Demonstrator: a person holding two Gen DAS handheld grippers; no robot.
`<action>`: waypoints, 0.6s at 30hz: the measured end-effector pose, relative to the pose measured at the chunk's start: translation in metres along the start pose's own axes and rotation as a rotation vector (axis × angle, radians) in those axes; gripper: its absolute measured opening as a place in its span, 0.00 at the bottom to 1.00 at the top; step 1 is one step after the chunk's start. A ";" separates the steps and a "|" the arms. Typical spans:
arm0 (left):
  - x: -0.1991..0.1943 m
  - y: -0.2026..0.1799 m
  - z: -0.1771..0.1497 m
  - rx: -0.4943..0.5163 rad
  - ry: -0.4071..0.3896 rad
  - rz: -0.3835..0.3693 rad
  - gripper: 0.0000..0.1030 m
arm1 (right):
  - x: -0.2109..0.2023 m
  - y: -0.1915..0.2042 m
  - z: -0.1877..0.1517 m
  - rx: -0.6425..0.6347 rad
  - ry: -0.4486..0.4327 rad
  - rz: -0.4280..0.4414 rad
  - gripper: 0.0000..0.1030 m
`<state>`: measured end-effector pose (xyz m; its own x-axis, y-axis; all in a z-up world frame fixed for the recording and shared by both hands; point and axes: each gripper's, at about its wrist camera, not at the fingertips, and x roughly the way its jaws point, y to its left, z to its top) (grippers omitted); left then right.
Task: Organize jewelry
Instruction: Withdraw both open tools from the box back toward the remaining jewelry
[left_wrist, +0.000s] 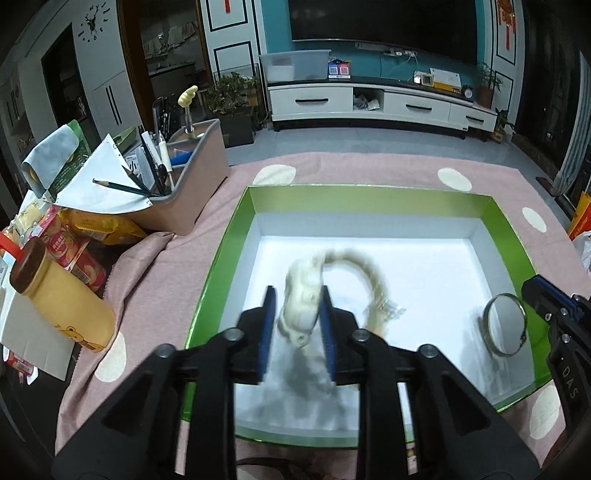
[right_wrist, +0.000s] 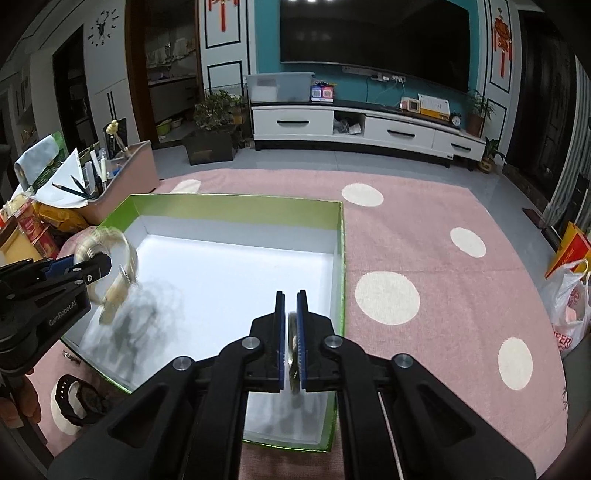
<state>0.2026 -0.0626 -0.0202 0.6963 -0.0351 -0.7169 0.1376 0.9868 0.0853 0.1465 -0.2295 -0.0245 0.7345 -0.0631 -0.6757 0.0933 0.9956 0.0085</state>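
A cream beaded necklace (left_wrist: 299, 306) hangs blurred between the blue pads of my left gripper (left_wrist: 298, 295), over the white floor of the green box (left_wrist: 369, 194). A gap shows beside the left pad, so the jaws are open around it. From the right wrist view the necklace (right_wrist: 114, 284) droops off the left gripper (right_wrist: 92, 267) at the box's (right_wrist: 236, 201) left side. A thin metal bangle (left_wrist: 504, 325) stands on edge near the box's right wall, at the tips of my right gripper (left_wrist: 535, 291). In its own view the right gripper (right_wrist: 291, 297) is slightly open, the bangle (right_wrist: 293, 350) edge-on between its pads.
The box lies on a pink cloth with white dots (right_wrist: 388, 299). A pen holder (left_wrist: 184, 177), a yellow bottle (left_wrist: 62, 299) and snack packs (left_wrist: 77, 258) crowd the left. A dark watch (right_wrist: 74, 398) lies on the cloth before the box. A plastic bag (right_wrist: 569, 306) sits far right.
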 end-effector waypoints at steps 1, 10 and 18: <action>-0.001 -0.001 0.001 0.002 -0.007 0.001 0.32 | 0.000 -0.002 0.000 0.011 0.003 0.003 0.16; -0.025 0.001 0.001 0.004 -0.055 -0.009 0.63 | -0.028 -0.015 -0.011 0.074 -0.045 0.024 0.48; -0.050 0.008 -0.014 -0.017 -0.055 -0.027 0.75 | -0.058 -0.027 -0.031 0.127 -0.064 0.059 0.58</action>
<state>0.1596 -0.0504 0.0067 0.7301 -0.0695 -0.6798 0.1450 0.9879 0.0548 0.0805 -0.2501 -0.0086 0.7822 -0.0127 -0.6229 0.1300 0.9811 0.1432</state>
